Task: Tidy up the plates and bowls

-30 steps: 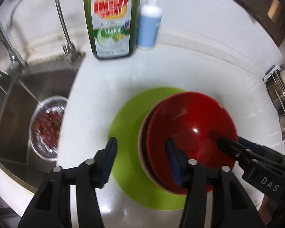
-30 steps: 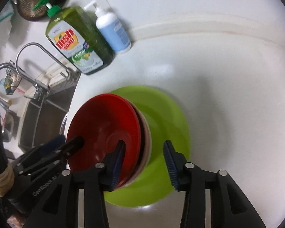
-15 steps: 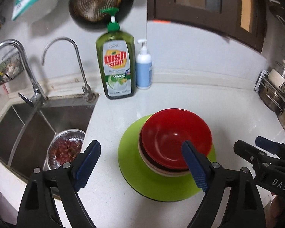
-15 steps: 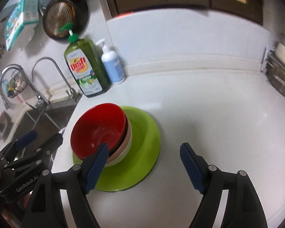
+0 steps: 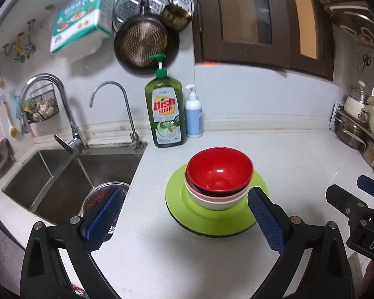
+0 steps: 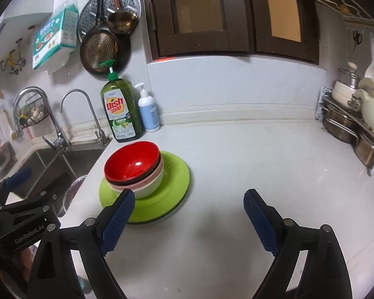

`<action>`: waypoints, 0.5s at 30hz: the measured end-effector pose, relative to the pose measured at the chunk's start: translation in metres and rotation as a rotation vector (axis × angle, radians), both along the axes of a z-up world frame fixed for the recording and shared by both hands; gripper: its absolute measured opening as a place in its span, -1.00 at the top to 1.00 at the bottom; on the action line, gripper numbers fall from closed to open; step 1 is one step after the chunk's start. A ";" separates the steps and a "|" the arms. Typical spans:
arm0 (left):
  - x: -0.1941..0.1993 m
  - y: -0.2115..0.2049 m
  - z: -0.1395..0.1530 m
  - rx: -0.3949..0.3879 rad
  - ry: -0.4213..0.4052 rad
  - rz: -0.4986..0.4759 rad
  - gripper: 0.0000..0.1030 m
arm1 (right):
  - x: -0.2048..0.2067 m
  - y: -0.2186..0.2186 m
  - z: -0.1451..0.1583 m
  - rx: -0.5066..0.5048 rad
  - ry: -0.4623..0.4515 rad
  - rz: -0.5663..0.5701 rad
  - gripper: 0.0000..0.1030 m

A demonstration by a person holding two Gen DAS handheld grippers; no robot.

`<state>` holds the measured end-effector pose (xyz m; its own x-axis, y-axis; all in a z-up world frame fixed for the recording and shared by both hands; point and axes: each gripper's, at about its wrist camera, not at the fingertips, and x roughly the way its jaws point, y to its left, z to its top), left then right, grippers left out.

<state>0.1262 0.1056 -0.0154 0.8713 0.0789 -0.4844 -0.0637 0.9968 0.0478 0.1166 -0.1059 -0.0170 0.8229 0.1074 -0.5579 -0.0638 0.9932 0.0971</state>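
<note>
Left wrist: red bowl (image 5: pixel 219 172) nested atop stack on green plate (image 5: pixel 212 218); both grippers (image 5: pixel 187 220) (image 6: pixel 187 218) released, empty

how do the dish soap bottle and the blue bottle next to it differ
The dish soap bottle is green, see-through and much taller; the blue bottle is pale blue, opaque and short. The dish soap has a green pump and a big red and yellow label; the blue bottle has a white pump and only a small label. Both stand upright, side by side, at the back of the counter by the sink.
</note>
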 end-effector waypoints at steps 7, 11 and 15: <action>-0.052 -0.012 0.005 0.027 -0.049 0.013 -1.00 | -0.056 -0.012 0.002 -0.012 -0.045 -0.018 -0.74; -0.084 -0.019 0.008 0.027 -0.058 0.003 -1.00 | -0.085 -0.016 0.006 -0.011 -0.069 -0.023 -0.74; -0.113 -0.023 0.013 0.034 -0.072 0.007 -1.00 | -0.118 -0.019 0.010 -0.011 -0.088 -0.031 -0.74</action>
